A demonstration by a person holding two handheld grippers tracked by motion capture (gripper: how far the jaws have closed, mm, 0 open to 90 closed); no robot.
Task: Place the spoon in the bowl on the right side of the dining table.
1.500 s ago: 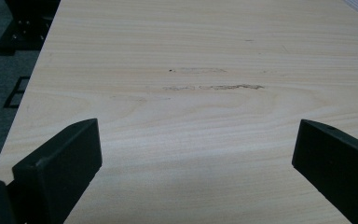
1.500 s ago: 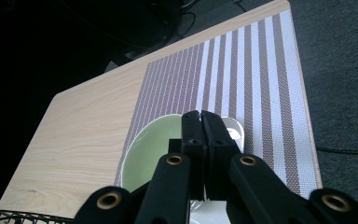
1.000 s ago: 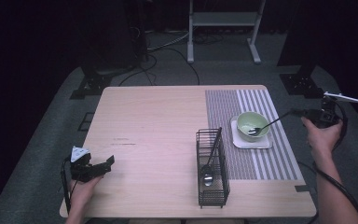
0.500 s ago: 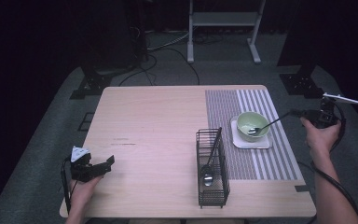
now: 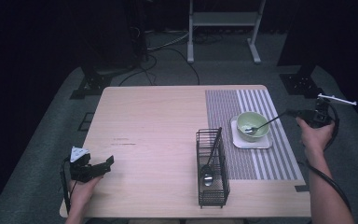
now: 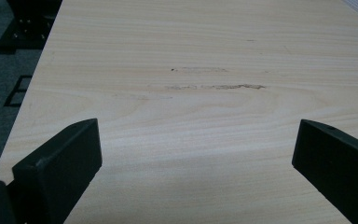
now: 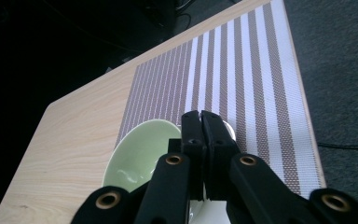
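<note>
A pale green bowl [image 5: 242, 120] sits on a white square plate [image 5: 261, 143] on the striped placemat [image 5: 223, 102]. A metal spoon [image 5: 263, 124] lies with its head in the bowl and its handle slanting up to the right. My right gripper [image 5: 291, 113] is shut on the handle's end; its jaws have just eased open a hair with the handle still between them. In the right gripper view the jaws [image 7: 200, 116] press together above the bowl [image 7: 140, 149]. My left gripper [image 5: 108, 162] rests open at the table's near left, nothing between its jaws [image 6: 196, 135].
A black wire cutlery caddy [image 5: 213, 193] stands near the front edge, left of the placemat, with a dark ladle [image 5: 208, 175] leaning inside. Bare wooden tabletop [image 5: 154, 121] spreads across the left and middle. Stands and cables occupy the dark floor behind.
</note>
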